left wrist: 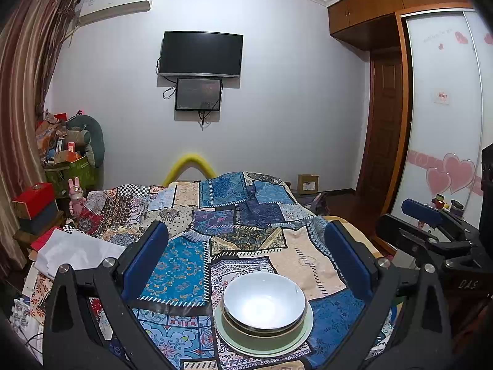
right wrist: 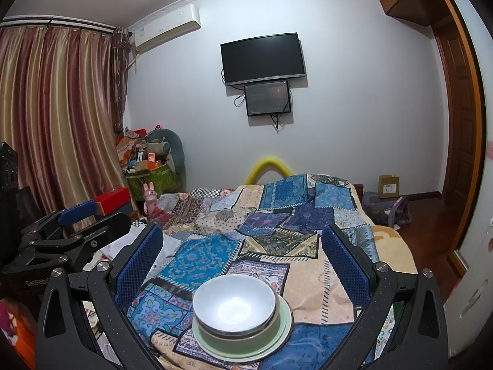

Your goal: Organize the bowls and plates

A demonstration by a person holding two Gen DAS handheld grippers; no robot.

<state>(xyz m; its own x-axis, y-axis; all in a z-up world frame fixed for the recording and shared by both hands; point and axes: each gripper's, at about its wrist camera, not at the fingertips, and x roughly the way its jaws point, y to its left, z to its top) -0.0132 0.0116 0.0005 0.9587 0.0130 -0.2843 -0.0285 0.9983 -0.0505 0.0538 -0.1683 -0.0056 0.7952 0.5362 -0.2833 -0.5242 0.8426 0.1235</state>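
Resting at lower centre of both views on the bed [left wrist: 308, 262], the stacked bowls [left wrist: 264, 303] and plate [left wrist: 303, 328] appear rigid, slippery, fragile; left gripper [left wrist: 246, 262] and right gripper [right wrist: 242, 262], both spread wide and empty, should take rims.

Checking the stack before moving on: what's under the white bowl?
The white bowl nests in a green bowl, which sits on a pale green plate. Anything between them is hidden.

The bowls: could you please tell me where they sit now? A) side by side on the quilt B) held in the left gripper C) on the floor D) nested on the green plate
D: the white bowl nests in the green bowl, which stands on the green plate, with both grippers open and empty.
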